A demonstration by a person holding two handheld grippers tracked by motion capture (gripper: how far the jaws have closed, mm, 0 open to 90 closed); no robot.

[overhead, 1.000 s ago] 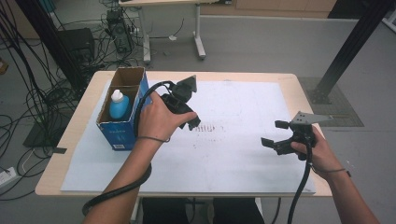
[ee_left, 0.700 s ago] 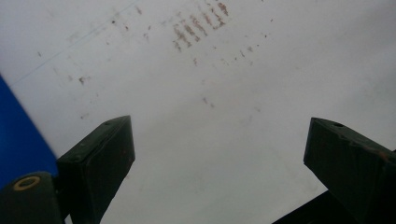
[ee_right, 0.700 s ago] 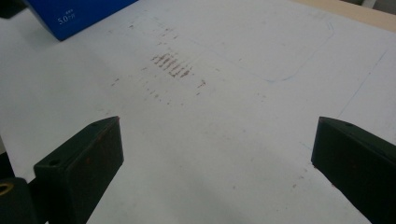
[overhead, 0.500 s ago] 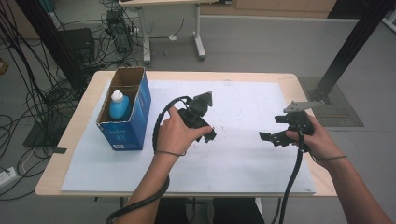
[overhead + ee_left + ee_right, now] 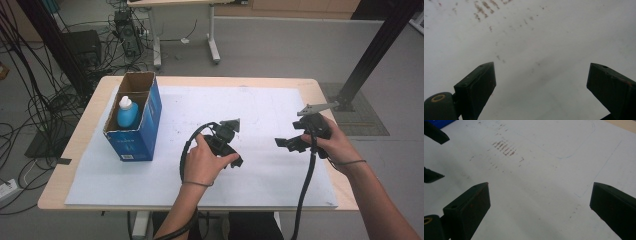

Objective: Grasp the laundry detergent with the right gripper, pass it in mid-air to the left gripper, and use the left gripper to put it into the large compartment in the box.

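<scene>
High view's got the blue box with the blue bottle standing in it near the tabletop's left edge, left gripper mid-table with jaws wide apart, right gripper toward the right edge, also spread and empty

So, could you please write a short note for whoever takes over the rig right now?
Left gripper: open, empty, over the white sheet mid-table.
Right gripper: open, empty, over the sheet's right side.
Bottle: upright in the blue box at the table's left, apart from both grippers.
Done: bottle sits in the box.
Left: nothing evident on the sheet; confirm the next step.
</scene>
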